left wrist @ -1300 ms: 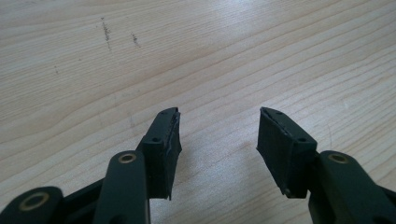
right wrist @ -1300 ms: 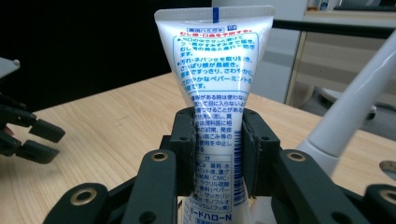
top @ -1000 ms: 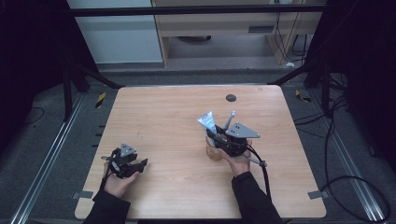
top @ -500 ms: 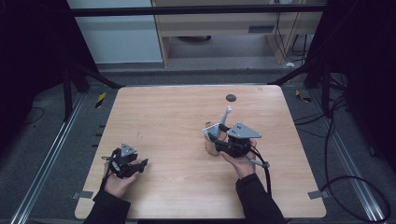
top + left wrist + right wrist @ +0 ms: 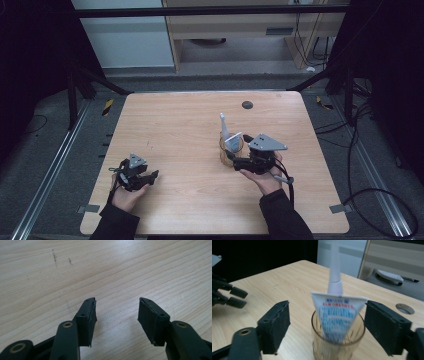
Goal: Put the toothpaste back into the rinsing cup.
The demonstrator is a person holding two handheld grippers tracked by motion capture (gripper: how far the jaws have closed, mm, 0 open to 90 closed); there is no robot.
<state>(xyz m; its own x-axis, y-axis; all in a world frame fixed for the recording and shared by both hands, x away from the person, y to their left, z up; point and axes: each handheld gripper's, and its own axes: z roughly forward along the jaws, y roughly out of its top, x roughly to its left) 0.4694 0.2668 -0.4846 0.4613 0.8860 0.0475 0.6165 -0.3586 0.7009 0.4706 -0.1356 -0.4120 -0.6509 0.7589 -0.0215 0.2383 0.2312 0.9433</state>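
Since the earlier frame the tube [image 5: 233, 142] has gone into the glass [image 5: 231, 151], centre-right on the surface [image 5: 175, 125]. The right tool [image 5: 233, 157] has just been opening, nothing gripped; back straight off. The left tool [image 5: 151, 176] rests open, empty.

Glass cup [image 5: 230, 150] upright right of table [image 5: 175, 120] centre, holding white tube [image 5: 233, 142] and white stick-like item [image 5: 223, 125]. Right gripper [image 5: 234, 159] just near of cup, jaws just been opening, nothing between them. Left gripper [image 5: 150, 176] rests at near-left, well apart. Dark hole [image 5: 247, 105] at far edge.
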